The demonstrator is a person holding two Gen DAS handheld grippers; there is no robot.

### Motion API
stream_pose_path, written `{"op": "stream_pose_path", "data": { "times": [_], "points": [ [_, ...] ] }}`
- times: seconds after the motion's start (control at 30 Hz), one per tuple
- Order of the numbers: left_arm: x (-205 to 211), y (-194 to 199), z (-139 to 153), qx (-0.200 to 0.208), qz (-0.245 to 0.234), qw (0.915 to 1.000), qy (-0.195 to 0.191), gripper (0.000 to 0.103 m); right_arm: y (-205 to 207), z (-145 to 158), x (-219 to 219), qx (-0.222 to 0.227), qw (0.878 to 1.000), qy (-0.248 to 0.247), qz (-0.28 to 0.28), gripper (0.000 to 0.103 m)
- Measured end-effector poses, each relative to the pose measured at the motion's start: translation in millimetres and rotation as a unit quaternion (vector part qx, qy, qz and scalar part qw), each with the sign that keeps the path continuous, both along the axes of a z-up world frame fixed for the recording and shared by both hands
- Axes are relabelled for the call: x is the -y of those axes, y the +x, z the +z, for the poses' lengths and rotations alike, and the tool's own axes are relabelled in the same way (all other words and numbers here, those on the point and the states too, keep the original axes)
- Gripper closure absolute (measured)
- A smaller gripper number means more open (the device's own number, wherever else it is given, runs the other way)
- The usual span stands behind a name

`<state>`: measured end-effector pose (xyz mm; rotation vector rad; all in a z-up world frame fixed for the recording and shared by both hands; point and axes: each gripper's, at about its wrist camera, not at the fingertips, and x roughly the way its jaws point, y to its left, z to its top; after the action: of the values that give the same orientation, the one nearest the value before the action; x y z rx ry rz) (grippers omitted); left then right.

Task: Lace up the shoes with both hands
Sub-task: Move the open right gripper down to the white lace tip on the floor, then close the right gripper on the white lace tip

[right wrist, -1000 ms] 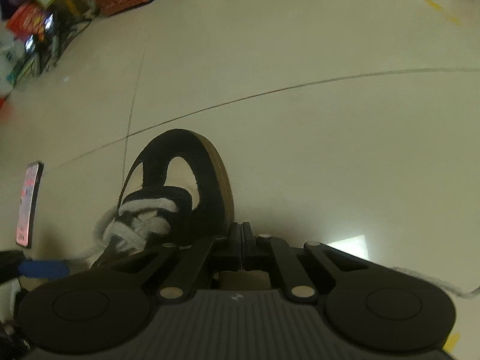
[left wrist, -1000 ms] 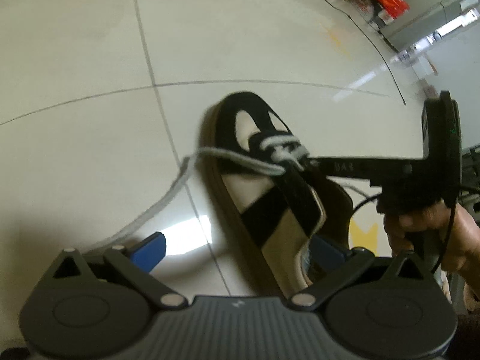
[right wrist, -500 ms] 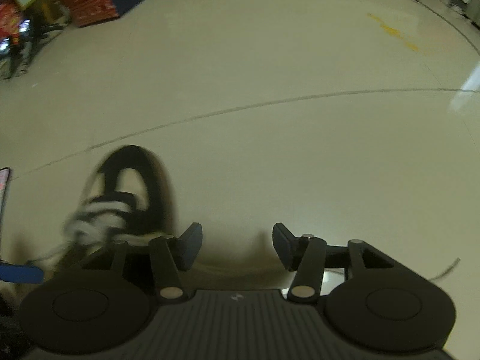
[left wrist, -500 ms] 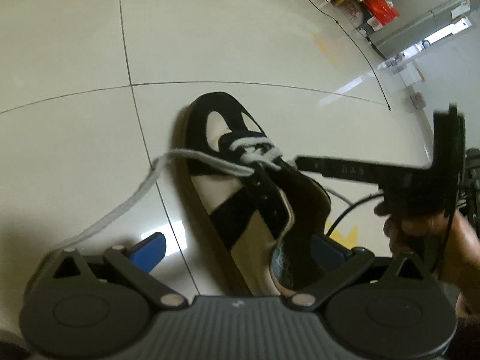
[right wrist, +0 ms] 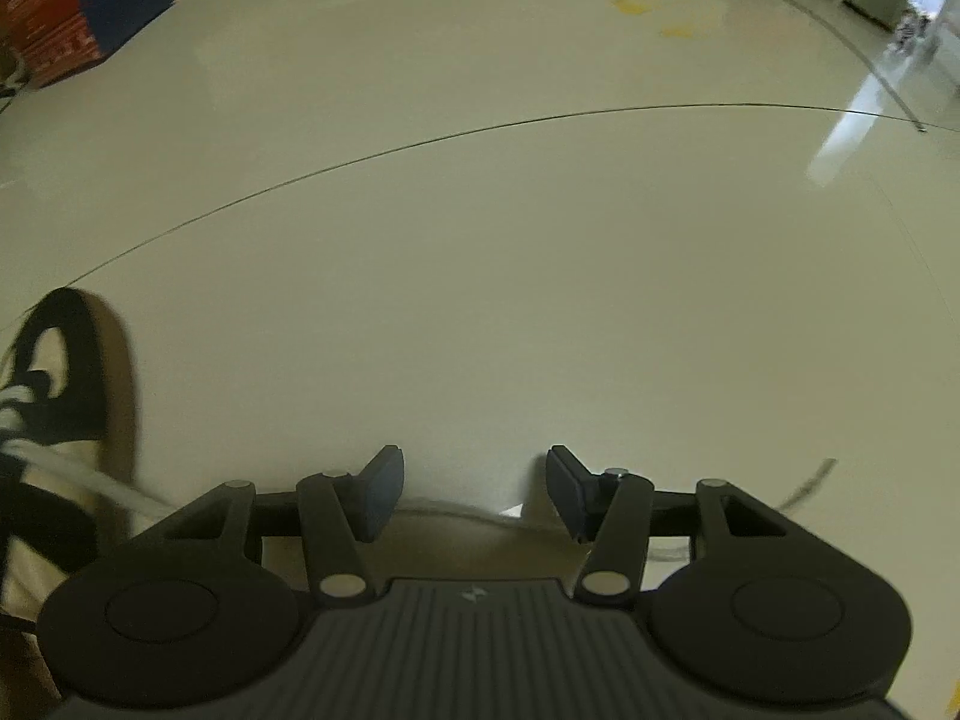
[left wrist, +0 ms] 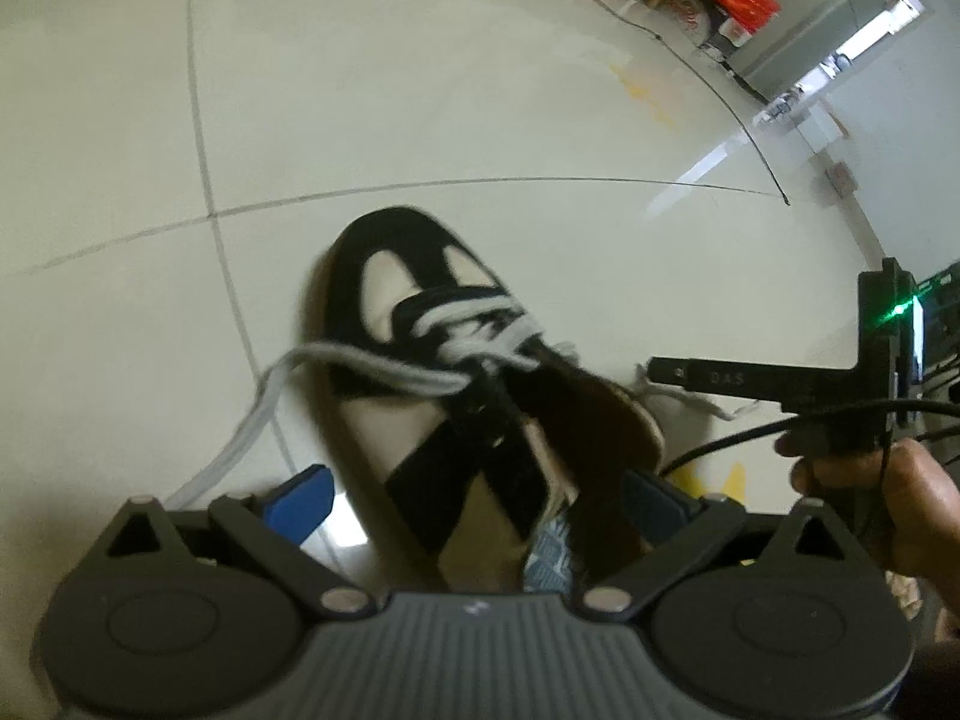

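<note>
Shoe [left wrist: 456,396] — black and cream, on the tiled floor [left wrist: 480,90], lower eyelets threaded with a white lace [left wrist: 372,369]. Left gripper [left wrist: 474,501] — fingers apart, straddling the shoe's heel. Right gripper [right wrist: 474,489] — fingers apart, lace end on the floor beneath them, unheld.

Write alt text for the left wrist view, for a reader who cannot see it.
A black and cream shoe lies on a pale tiled floor, sitting between the open blue-padded fingers of the left gripper. A white lace trails from its eyelets toward the lower left. At right, a hand holds the right gripper near the shoe's far side.
</note>
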<state>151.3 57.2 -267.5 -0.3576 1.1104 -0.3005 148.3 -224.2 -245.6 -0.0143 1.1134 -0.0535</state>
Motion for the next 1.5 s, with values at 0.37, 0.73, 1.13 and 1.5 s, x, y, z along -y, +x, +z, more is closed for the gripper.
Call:
{"op": "stream_pose_path", "data": {
  "times": [0.37, 0.73, 1.13, 1.5],
  "points": [
    [10, 12, 0, 0.029, 0.013, 0.9977, 0.059, 0.021, -41, 3, 97, 0.024, 0.986, -0.029, -0.161, 0.043],
    [11, 10, -5, 0.008, 0.003, 0.998, 0.063, 0.02, -62, 7, 116, 0.03, 0.974, 0.024, -0.225, 0.043],
    [4, 3, -9, -0.001, -0.002, 0.9989, 0.047, 0.019, -89, 12, 125, 0.023, 0.965, 0.084, -0.249, 0.043],
    [-12, -3, -7, 0.018, 0.007, 0.9989, 0.042, 0.025, -72, -4, 104, 0.088, 0.981, 0.09, -0.15, 0.094]
  ]
}}
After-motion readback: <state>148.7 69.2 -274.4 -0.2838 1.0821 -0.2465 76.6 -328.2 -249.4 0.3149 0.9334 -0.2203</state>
